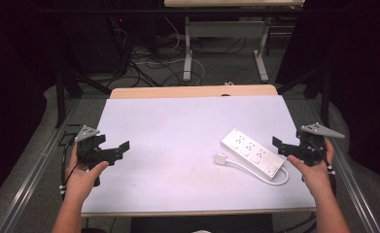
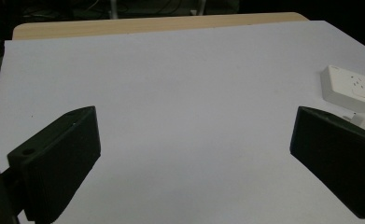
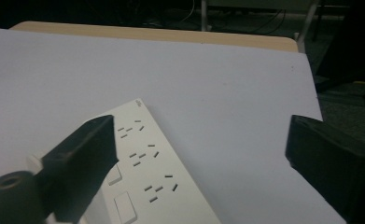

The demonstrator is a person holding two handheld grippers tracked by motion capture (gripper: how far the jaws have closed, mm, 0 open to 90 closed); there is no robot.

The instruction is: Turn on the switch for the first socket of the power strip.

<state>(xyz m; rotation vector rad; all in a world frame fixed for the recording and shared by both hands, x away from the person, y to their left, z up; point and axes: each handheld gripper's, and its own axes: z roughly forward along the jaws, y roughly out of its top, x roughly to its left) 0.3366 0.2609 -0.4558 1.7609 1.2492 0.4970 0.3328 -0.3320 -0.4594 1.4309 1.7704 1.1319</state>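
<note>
Nearest to us, our left gripper (image 1: 111, 153) hovers over the near-left edge of the white sheet-covered table (image 1: 178, 126), its jaws spread wide with bare surface between them. Our right gripper (image 1: 287, 148) sits at the near-right edge, its jaws also wide apart and gripping nothing.

Just to the left of the right gripper lies the white rectangular plastic power strip (image 1: 252, 152), flat and angled, its near end toward the right gripper. From that end its white cable (image 1: 270, 175) loops back to the left along the near side, ending at a small white plug (image 1: 220, 158) that lies loose on the table beside the strip. In the right gripper view the strip's sockets look empty, though we cannot be sure of the switch positions in this dim light.

We judge the work barely begun: neither gripper touches anything, and the strip and plug lie untouched. Everything remains, starting with a reach to the plug or strip.

Beyond, the far half of the table is bare.
</note>
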